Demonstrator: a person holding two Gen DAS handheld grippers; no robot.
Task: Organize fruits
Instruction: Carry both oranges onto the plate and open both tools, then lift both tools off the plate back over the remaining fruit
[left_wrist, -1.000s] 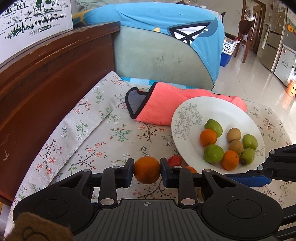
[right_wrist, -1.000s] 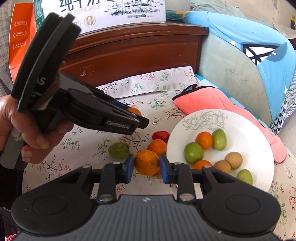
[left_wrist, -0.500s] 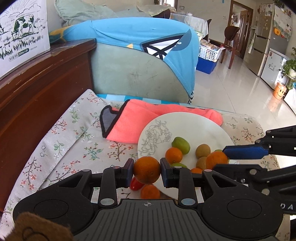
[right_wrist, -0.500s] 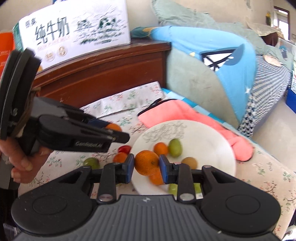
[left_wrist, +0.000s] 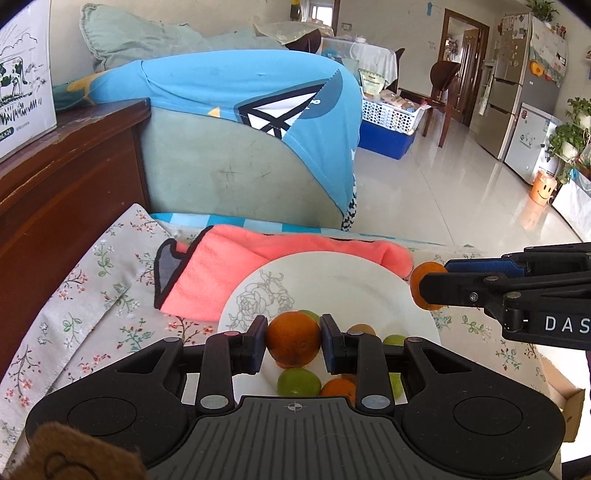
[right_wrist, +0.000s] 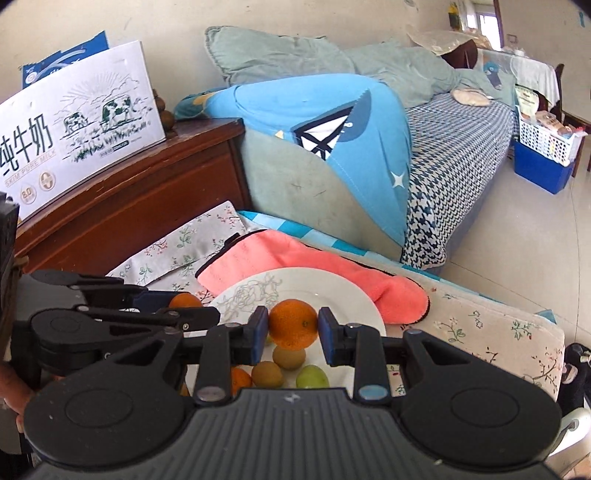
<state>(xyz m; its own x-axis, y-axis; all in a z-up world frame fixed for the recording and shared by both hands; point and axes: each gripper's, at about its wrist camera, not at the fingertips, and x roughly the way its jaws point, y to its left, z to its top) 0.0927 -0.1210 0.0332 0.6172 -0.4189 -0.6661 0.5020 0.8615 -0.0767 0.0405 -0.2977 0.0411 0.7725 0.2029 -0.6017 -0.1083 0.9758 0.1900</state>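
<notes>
Here, two oranges are held in the air, one in each tool. The left gripper (left_wrist: 293, 341) is clenched on a round, dimpled orange (left_wrist: 293, 340) at the lower middle of its own view, blue pads pressing both sides. The right gripper (right_wrist: 289, 329) grasps a second orange (right_wrist: 293, 323) the same way, low in the middle of its view; in the left view this fruit shows at the right edge, half hidden behind the black finger.

Both oranges hang over one white plate (left_wrist: 343, 280), round, glossy, with a grey line-drawn rose near its left rim. The fruit on the plate is partly covered by the tools. In the right view four pieces can be counted under the held orange: two dull brown egg-shaped ones (right_wrist: 289, 357), one smooth green one (right_wrist: 312, 376) and one small orange one (right_wrist: 239, 380) at the lower left. In the left view two or three green fruits and one orange one show, so the full count cannot be told.

The plate overlaps one coral-pink towel (left_wrist: 236, 269), fuzzy, with a dark trimmed edge. Both lie on a flowered cloth (left_wrist: 92, 291) printed with thin branches. A dark wooden cabinet (right_wrist: 122, 218) stands at the left, with one white milk carton box (right_wrist: 77, 125) on top.

Both tools point downward toward the plate. The left one enters the right view from the left edge, with part of a hand (right_wrist: 13, 400) on its grip.
</notes>
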